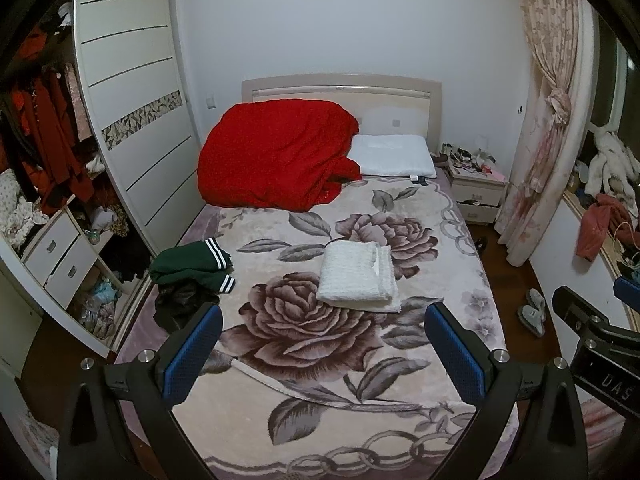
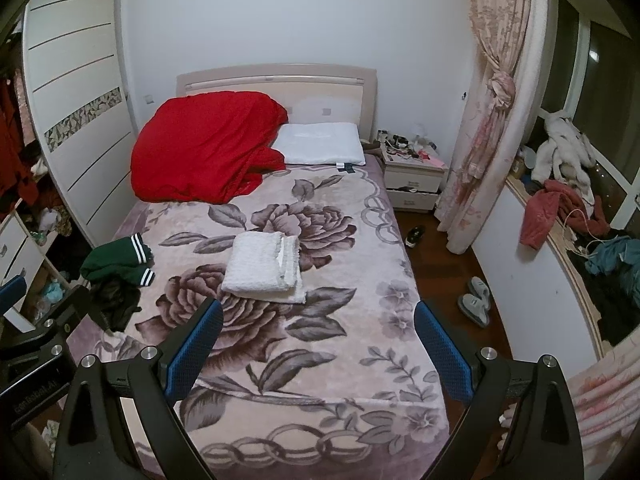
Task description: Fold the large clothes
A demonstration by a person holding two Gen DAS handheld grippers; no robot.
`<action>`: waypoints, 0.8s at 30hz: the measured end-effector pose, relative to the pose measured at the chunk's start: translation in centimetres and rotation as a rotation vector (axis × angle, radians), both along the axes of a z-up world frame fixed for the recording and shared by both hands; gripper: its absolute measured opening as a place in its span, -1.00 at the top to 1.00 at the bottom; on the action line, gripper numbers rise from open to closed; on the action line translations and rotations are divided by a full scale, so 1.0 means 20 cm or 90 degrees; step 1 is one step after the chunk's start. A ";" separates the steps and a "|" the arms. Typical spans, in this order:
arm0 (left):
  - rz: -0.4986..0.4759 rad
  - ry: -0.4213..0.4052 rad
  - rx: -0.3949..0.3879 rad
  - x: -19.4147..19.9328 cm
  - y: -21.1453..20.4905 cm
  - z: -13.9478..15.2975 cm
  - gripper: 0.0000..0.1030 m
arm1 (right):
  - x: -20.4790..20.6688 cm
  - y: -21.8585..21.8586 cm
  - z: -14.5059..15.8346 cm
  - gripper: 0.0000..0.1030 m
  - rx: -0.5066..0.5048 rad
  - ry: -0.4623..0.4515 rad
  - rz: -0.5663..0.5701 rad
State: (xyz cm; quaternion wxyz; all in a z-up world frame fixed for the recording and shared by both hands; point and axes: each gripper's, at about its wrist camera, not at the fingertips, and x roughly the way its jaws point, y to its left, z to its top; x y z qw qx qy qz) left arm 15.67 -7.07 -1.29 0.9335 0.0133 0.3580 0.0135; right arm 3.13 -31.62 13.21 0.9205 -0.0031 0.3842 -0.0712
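Two tongs: left gripper (image 1: 324, 340) and right gripper (image 2: 318, 338), both held up over the foot of the bed, side by side.
Left tongs: blue pads (image 1: 194, 354) spread wide apart, nothing between them.
Right tongs: blue fingers (image 2: 442, 350) also spread wide, holding nothing.
Writing: white letters "DAS" on the black body of the right tool, seen at the edge of the left view; faint letters on the left tool in the right view, too blurry to read.
White clothes (image 1: 359, 277): folded in a neat pile in the middle of the flower blanket (image 1: 304, 412).
Green clothes (image 1: 192, 266): bunched up with white stripes, near the left edge of the bed, touching a black heap (image 1: 182, 304).
Red quilt (image 1: 276, 152): piled by the headboard, just beside the white pillow (image 1: 394, 156).
Floor: grey slippers (image 2: 476, 300) to the right of the bed.
Nightstand (image 2: 414, 174): many small things on top.
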 end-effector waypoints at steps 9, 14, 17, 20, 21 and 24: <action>0.003 -0.014 0.001 -0.02 0.03 0.05 -1.00 | -0.01 0.00 -0.01 -0.90 0.001 -0.001 0.003; 0.005 -0.019 0.001 -0.03 0.04 0.06 -1.00 | 0.00 0.01 -0.01 -0.90 0.004 -0.001 0.004; 0.005 -0.020 0.000 -0.04 0.04 0.06 -1.00 | 0.00 0.02 -0.01 -0.90 0.006 -0.001 0.006; 0.005 -0.020 0.001 -0.04 0.04 0.05 -1.00 | 0.01 0.02 -0.01 -0.90 0.006 -0.003 0.007; 0.004 -0.020 0.000 -0.04 0.04 0.05 -1.00 | 0.01 0.02 -0.01 -0.90 0.006 -0.003 0.007; 0.006 -0.022 0.001 -0.04 0.05 0.06 -1.00 | 0.01 0.02 -0.02 -0.90 0.007 -0.004 0.006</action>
